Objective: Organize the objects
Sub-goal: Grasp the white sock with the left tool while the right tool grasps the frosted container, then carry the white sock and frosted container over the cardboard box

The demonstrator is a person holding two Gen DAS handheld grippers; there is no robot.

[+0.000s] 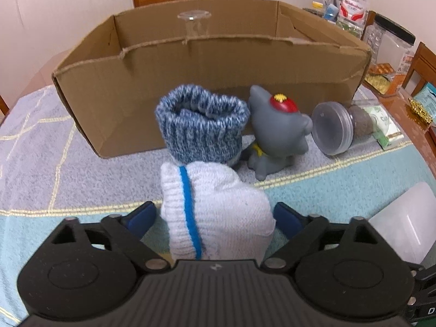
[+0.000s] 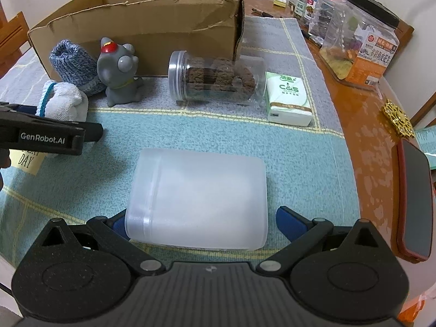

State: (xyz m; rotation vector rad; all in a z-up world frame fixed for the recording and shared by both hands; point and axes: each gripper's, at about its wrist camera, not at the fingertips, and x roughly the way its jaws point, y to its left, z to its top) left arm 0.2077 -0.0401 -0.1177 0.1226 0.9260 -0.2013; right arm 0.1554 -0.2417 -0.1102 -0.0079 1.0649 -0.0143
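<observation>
Left gripper [image 1: 216, 218]: spread around the white rolled sock [image 1: 215, 212], pads flanking it, contact not certain. Just ahead, the blue knit sock [image 1: 203, 125]; ahead and right, touching it, the grey toy figure [image 1: 275, 133], then the clear jar [image 1: 343, 128] on its side; behind all, the open cardboard box [image 1: 207, 81].

Right gripper [image 2: 197, 220]: spread too, around the frosted plastic container [image 2: 197, 199] lying between its fingers. Far ahead, the tissue pack [image 2: 288, 98].

Likely step: grasping, before loading the box. Next: close both, lift clear, carry forward over the box wall.
</observation>
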